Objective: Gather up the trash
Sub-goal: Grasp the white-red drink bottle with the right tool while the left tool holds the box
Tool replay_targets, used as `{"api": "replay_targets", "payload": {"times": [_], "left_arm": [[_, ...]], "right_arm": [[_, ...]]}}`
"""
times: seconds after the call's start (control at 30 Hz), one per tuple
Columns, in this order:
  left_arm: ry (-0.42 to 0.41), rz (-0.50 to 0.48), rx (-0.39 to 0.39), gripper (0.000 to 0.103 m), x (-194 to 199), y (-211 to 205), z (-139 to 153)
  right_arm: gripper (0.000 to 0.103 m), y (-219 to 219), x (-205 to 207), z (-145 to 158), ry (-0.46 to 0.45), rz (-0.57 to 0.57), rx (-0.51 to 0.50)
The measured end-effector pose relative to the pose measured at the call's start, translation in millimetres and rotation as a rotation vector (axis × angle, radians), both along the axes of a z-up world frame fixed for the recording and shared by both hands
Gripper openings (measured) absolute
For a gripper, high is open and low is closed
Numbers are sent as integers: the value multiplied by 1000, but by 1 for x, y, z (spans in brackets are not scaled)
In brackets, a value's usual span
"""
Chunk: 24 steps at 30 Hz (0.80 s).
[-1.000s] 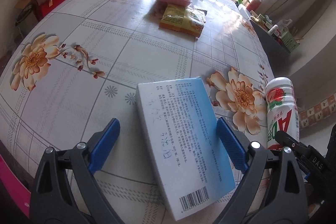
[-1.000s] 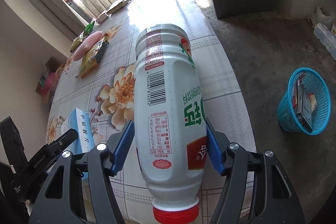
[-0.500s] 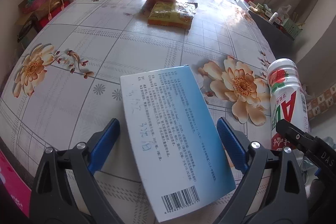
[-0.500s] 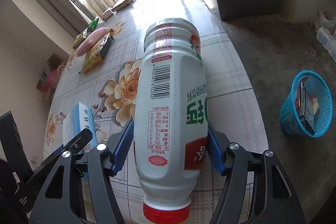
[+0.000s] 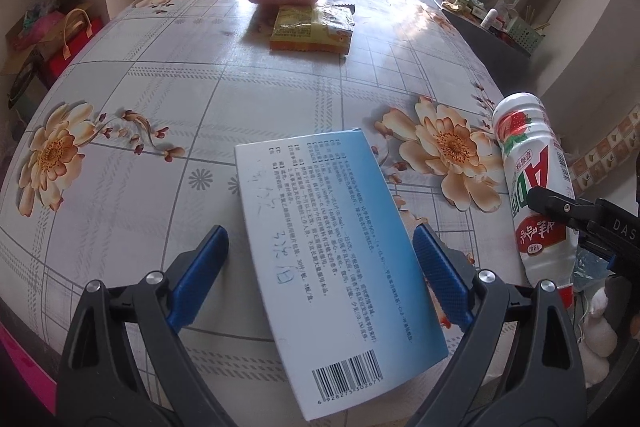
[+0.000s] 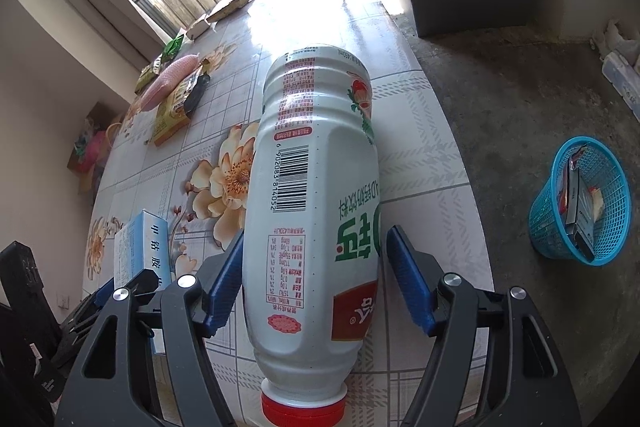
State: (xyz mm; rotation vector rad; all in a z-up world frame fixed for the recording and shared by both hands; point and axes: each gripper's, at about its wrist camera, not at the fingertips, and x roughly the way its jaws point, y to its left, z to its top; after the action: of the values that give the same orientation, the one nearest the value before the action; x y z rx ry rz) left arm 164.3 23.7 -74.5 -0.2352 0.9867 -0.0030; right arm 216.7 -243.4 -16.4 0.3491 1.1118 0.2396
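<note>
white bottle between just-widened right claw pads, unpressed

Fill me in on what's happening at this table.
A person is clearing trash with two handheld grippers. The right gripper straddles a white plastic drink bottle with a red cap lying on the floral tablecloth; its jaws have just been opening, a gap on one side. The left gripper brackets a blue-and-white cardboard box, pads apart from it. A blue mesh basket on the floor already holds some trash.
</note>
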Motion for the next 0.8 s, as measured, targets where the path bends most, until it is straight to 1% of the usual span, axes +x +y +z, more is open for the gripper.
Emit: {"api": "replay_targets", "payload": {"times": [0.07,0.17,0.27,0.63,0.8], "left_arm": [[-7,-14,21,88,-2,-1,2],[-15,-32,34,82,-5,-1,4],[-19,-48,52,79,-7,-2,5],[7,-36,72,81,-2,-3,2],[5,-42,77,80,-2,-3,2]], "right_arm": [[68,2,3,-1,14,6,-2],[68,6,5,-4,22,8,-14],[68,11,7,-3,17,8,-39],[68,23,13,-3,11,16,-136],[69,24,15,-3,9,15,-153]]}}
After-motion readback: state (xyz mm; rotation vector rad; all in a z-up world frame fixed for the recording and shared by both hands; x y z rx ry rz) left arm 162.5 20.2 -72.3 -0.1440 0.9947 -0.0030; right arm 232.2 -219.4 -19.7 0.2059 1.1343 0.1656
